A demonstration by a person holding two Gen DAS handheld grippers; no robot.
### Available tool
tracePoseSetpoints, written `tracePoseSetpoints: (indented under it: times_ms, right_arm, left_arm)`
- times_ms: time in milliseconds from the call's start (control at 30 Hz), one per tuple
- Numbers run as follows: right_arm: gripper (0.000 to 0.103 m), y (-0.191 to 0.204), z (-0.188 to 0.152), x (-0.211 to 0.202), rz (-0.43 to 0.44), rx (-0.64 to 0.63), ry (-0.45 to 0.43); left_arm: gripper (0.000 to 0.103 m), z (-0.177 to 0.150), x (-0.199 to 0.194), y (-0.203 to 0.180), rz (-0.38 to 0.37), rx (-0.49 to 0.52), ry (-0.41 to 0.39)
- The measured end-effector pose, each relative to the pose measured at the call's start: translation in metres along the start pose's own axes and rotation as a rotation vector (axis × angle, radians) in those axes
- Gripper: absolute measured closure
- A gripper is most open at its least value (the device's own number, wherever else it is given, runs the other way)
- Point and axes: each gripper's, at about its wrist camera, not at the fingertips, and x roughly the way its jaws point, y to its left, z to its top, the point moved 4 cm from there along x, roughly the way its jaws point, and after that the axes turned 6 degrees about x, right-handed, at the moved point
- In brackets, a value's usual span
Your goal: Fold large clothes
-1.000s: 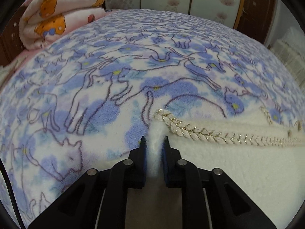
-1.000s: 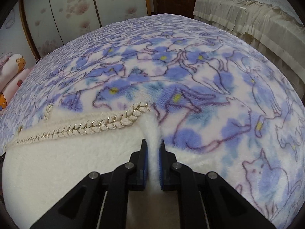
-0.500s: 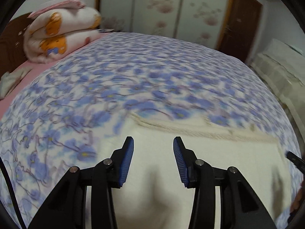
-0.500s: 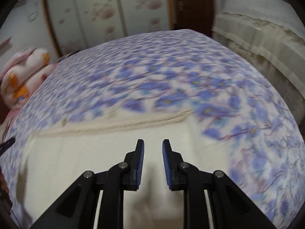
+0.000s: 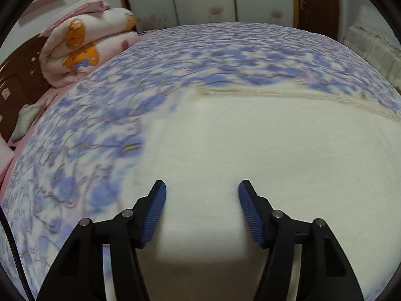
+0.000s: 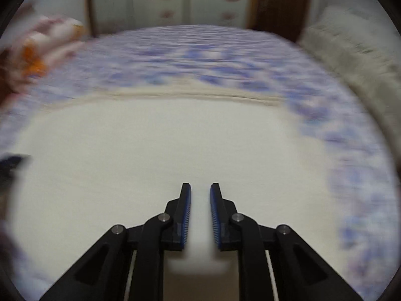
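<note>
Here, in the left wrist view, our left tool (image 5: 202, 190) stands wide, its blue pads (image 5: 156, 205) well apart with nothing pinched between them — the jaws have just been opening, and the cream garment (image 5: 263, 145) lies flat on the bed (image 5: 225, 50) beneath and ahead of the fingers. The garment's braided edge (image 5: 288, 95) runs across the picture at the far side, so its long axis lies crosswise to the way we point. To the left the cat-print bedspread shows bare; a rolled quilt (image 5: 85, 47) sits far off at the headboard corner.

In the right wrist view, heavily blurred, our right tool (image 6: 200, 195) is narrow but not closed: a slim gap shows between the pads (image 6: 186, 215), and only flat white cloth (image 6: 163, 150) is seen through it, not gripped. The same trimmed edge (image 6: 175, 96) crosses ahead, and a dark shape at the far left rim is probably the other tool, though we cannot tell for sure.

We judge that one fold has been laid and released. The next grasp likely turns on the garment's side ends — each hand sits over the cloth's near half, the left nearer the left end, the right nearer the right.
</note>
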Motion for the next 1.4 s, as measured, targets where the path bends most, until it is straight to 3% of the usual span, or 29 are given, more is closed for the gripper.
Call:
tracePoseSetpoints:
  times_ms: [67, 133, 200, 267, 467, 600, 700, 833, 967, 1133, 1400]
  right_arm:
    - [0.083, -0.043, -0.008, 0.004, -0.02, 0.028, -0.01]
    - [0.094, -0.058, -0.009, 0.002, 0.02, 0.033, 0.004]
    - [0.094, -0.055, -0.008, -0.008, 0.008, 0.024, 0.021]
    - [0.09, -0.042, -0.006, -0.022, 0.0, 0.027, 0.016]
    - [0.09, 0.021, -0.017, -0.08, 0.273, 0.04, -0.011]
    - [0.09, 0.068, -0.048, -0.091, 0.378, -0.027, 0.039]
    - [0.09, 0.058, -0.066, -0.073, 0.319, -0.025, 0.076]
    - [0.094, -0.012, -0.076, -0.05, 0.208, 0.082, 0.095]
    - [0.102, -0.058, -0.08, -0.044, 0.204, 0.156, 0.121]
    - [0.101, -0.056, -0.083, -0.046, 0.16, 0.153, 0.119]
    - [0.098, -0.055, -0.087, -0.046, 0.155, 0.199, 0.13]
  left_arm:
    - [0.042, -0.007, 0.004, 0.021, 0.065, 0.003, 0.019]
    - [0.042, -0.012, 0.006, 0.036, 0.01, -0.044, 0.034]
    - [0.042, -0.013, 0.004, 0.042, -0.013, -0.093, 0.057]
    - [0.043, -0.012, -0.005, 0.04, 0.003, -0.122, 0.072]
    - [0.042, -0.025, -0.062, -0.004, -0.129, -0.139, 0.037]
    - [0.042, -0.046, -0.074, -0.027, -0.135, -0.125, 0.036]
    - [0.04, -0.069, -0.063, -0.021, -0.071, -0.135, 0.096]
    - [0.04, -0.079, -0.062, 0.001, -0.095, -0.153, 0.088]
    - [0.04, -0.081, -0.062, 0.002, -0.101, -0.137, 0.09]
    - [0.04, -0.08, -0.06, -0.001, -0.068, -0.146, 0.1]
    - [0.04, -0.08, -0.057, 0.001, -0.083, -0.149, 0.112]
